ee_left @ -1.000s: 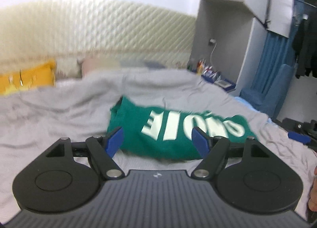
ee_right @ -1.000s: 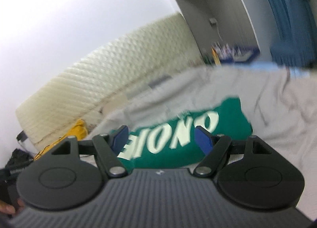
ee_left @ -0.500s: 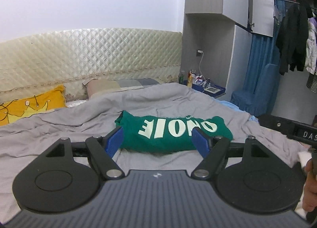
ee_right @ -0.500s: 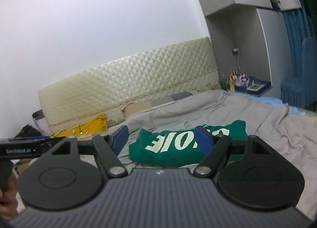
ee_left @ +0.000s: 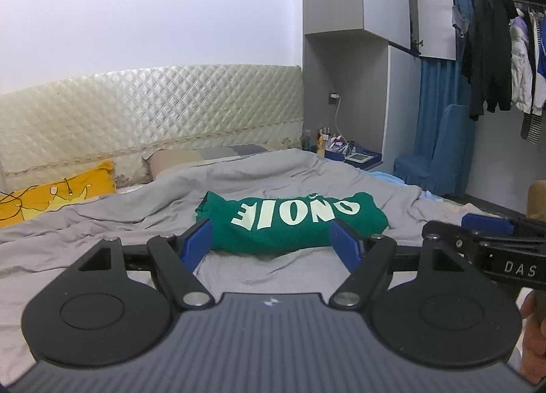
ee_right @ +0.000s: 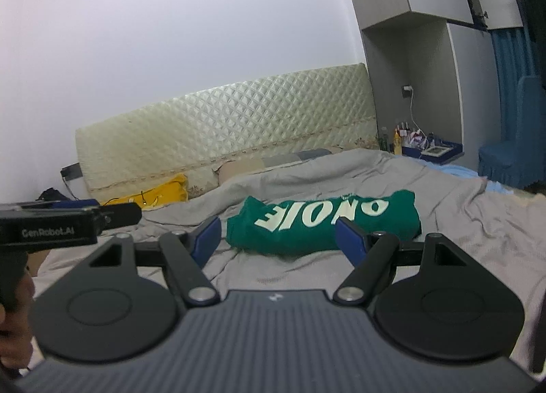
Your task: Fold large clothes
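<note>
Holding both tools low over the near end of the bed, you have your left tongs (ee_left: 273, 244) spread wide with nothing between the blue pads (ee_left: 197, 243); your right tongs (ee_right: 278, 240) are parted just as widely and equally bare; in the left wrist view the right tool pokes in from the right edge, and in the right wrist view the left tool shows at the left edge, so the two sit side by side and apart. Just beyond the fingertips the grey bedsheet (ee_left: 102, 222) lies rumpled; on it, in the middle of the bed and clear of both tongs, rests the green garment (ee_left: 290, 222), bundled into a compact folded block with pale lettering on top, upside down to you; how neat its folds are you cannot quite tell from this low angle. Farther back a yellow cushion (ee_left: 51, 196) lies at the left by a patchwork pillow (ee_left: 191, 157); behind them stands the quilted cream headboard (ee_left: 153, 113); to the right a cluttered nightstand (ee_left: 355, 157) sits under a grey cabinet, with a blue curtain (ee_left: 440, 126) and hanging clothes (ee_left: 488, 58) beyond.
</note>
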The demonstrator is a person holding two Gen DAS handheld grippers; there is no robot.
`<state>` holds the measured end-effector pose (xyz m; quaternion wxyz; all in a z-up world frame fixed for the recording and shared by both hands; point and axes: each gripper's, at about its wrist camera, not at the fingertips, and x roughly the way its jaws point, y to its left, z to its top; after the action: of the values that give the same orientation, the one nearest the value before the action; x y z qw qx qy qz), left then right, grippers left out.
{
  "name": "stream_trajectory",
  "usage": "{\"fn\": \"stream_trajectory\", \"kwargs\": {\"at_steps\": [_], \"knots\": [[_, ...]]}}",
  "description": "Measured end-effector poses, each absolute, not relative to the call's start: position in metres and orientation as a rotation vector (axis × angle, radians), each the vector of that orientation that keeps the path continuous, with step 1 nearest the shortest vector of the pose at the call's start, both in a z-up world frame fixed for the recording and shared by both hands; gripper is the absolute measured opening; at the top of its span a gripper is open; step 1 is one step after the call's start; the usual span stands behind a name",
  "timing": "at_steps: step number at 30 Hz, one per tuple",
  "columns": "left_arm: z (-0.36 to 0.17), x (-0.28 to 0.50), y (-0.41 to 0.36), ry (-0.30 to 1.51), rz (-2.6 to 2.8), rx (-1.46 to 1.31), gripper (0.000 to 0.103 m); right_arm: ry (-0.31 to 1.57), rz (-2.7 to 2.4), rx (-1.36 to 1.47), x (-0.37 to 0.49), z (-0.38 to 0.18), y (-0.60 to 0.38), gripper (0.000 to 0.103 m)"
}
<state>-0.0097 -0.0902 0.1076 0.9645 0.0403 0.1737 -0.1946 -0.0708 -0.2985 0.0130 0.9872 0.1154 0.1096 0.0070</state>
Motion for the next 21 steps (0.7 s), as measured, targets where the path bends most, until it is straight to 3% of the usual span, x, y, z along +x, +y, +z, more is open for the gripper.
{"fn": "stream_trajectory", "kwargs": {"at_steps": [17,21], "knots": [[0.074,-0.028,-0.079,0.393,-0.405,0.048,0.084,0.296,-0.004,0.218,-0.065,-0.018,-0.284,0.077],[0.070,-0.026,-0.078,0.398,-0.405,0.048,0.092,0.302,-0.008,0.220,-0.064,-0.019,-0.284,0.077]]}}
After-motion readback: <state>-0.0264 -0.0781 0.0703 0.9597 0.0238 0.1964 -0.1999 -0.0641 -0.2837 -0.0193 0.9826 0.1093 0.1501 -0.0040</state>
